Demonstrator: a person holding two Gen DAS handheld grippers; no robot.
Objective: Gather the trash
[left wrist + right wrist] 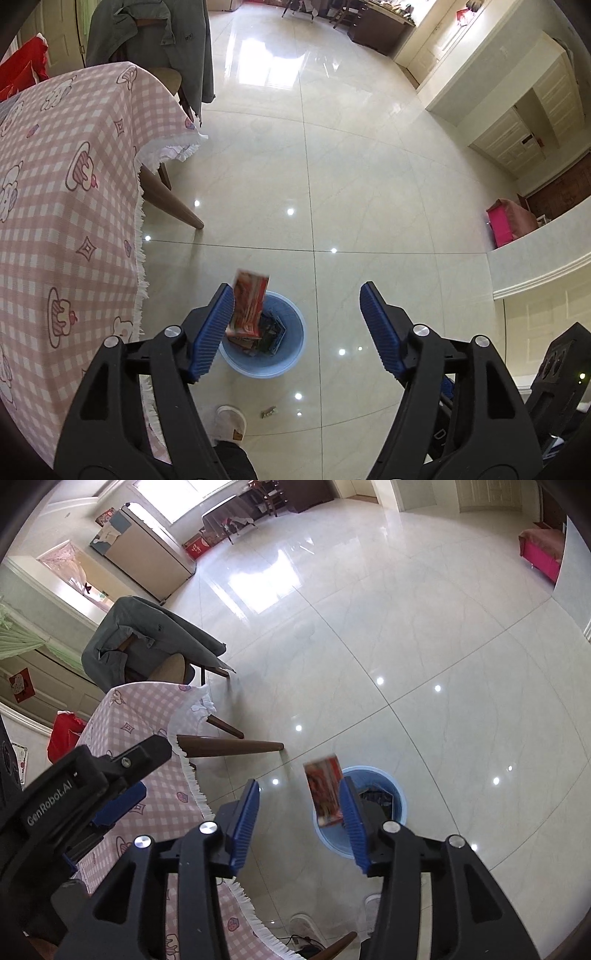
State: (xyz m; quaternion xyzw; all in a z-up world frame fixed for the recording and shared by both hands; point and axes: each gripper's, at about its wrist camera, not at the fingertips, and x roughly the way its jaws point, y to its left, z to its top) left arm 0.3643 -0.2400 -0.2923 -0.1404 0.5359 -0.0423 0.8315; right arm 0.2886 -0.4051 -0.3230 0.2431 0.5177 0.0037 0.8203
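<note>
While glossy cream floor tiles (369,177) fill most of both views, a table under a pink checked cloth (66,192) runs along the left side, and a chair draped with a grey jacket (155,635) stands at its far end. On the floor just beyond the table's corner sits 1 round blue bin (291,347), already holding dark wrappers. The left gripper (297,325) hangs above it with its 2 blue-padded jaws spread wide apart; nothing is pressed between them. A red snack packet (249,308) stands upright and blurred over the bin's near-left rim, right beside the left pad of that gripper, though whether it still touches the pad cannot be told. In the right wrist view the right gripper (299,819) also stands open, and the same red packet (325,794) appears just inside its right jaw, over the bin (399,797), with a clear gap to the left pad. A small scrap (268,412) lies on the tiles near a white slipper (231,424).
</note>
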